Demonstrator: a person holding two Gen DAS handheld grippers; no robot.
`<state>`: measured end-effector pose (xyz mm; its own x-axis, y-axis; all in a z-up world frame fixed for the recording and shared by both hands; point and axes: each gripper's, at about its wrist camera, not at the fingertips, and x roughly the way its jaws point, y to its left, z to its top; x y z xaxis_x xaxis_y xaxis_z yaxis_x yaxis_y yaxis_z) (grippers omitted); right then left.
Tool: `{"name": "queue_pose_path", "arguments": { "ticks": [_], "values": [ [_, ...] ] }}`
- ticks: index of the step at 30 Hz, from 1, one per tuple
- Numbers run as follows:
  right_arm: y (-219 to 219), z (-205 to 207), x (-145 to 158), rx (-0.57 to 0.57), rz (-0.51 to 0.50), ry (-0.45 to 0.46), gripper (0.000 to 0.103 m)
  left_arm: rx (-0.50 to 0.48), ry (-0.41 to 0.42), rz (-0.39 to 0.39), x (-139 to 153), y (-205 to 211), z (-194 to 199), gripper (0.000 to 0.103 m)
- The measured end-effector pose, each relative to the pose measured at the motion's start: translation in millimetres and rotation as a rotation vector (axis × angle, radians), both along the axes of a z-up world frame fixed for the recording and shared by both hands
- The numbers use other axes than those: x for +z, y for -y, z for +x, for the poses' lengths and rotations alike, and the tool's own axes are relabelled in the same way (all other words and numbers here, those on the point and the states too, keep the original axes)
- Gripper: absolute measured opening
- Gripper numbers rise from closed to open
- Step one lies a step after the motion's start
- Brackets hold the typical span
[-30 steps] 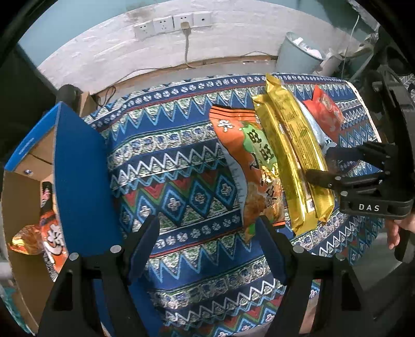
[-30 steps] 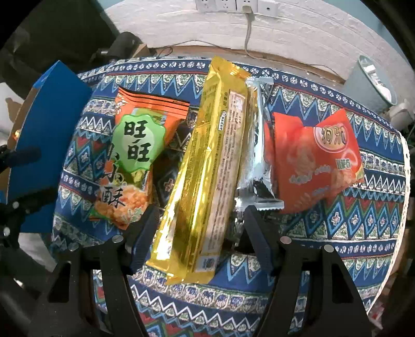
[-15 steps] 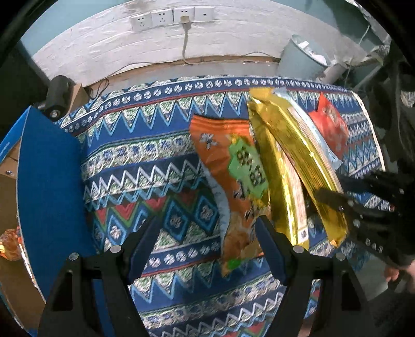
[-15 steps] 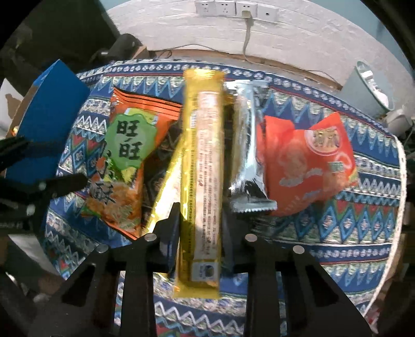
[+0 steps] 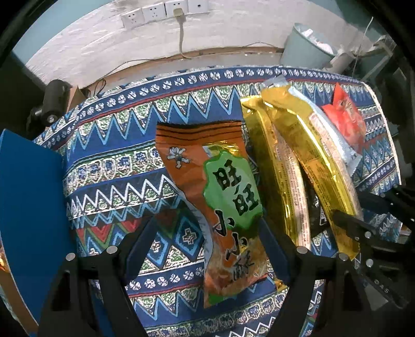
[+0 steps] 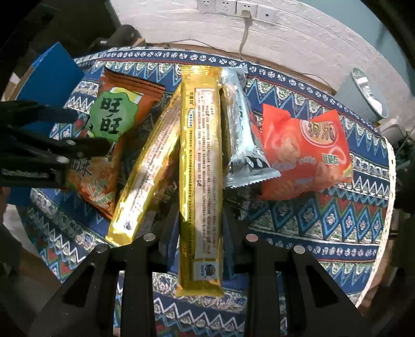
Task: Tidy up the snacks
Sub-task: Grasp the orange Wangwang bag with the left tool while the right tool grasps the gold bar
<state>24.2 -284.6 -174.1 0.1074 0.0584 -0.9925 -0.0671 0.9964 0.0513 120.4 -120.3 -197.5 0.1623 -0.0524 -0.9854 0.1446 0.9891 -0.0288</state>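
1. Gripping the long gold pack, the right claw is closed on both its sides near the lower end; the pack's far end points toward the wall sockets.
2. Landmark = that gold pack. A 2nd gold pack lies on the desk just to its left, angled, its far end tucked under/against the held one.
3. Further left of the gold pack: orange bag w/ green label, flat on the patterned cloth, touching the 2nd gold pack.
4. Just right of the gold pack: silver wrapper, alongside it. Beyond that, red-orange bag, overlapping the silver one's edge.
5. Left claw is wide open, holding nothing; in the left wrist view the orange bag's lower half sits between its fingers, no contact I can confirm.
6. Same view: held gold pack appears right of the orange bag, w/ the right claw pinching its near end.
7. Far left of the gold pack: blue box flap at the desk edge; box contents mostly out of sight.
8. Behind the gold pack, off the desk: pale bin by the wall.
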Motion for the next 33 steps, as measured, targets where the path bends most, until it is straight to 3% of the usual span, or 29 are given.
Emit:
{"name": "queue_pose_path", "arguments": {
  "ticks": [15,17,19,20,24,33],
  "values": [
    [-7.7,29.2,-14.2,-0.002,-0.004,0.063,0.034,0.001,0.005,-0.076,-19.9,-0.5,8.2,0.084],
    [-8.6,31.2,-16.0,0.005,-0.008,0.069,0.034,-0.005,0.006,-0.094,-23.0,-2.1,7.0,0.077],
    [-8.6,32.1,-16.7,0.014,-0.011,0.074,0.034,-0.012,-0.002,-0.128,-24.6,-0.8,6.4,0.058],
    [-9.3,32.1,-16.1,0.018,-0.015,0.079,0.031,-0.017,-0.005,-0.143,-24.2,0.4,5.5,0.054],
    [-11.2,29.9,-6.8,0.029,-0.022,0.095,0.028,-0.049,0.027,-0.096,-19.8,5.9,-2.8,0.04],
    [-18.3,18.3,14.2,0.025,-0.014,0.103,0.027,-0.034,0.055,-0.055,-4.1,-7.8,-19.7,0.037]
  ]
}}
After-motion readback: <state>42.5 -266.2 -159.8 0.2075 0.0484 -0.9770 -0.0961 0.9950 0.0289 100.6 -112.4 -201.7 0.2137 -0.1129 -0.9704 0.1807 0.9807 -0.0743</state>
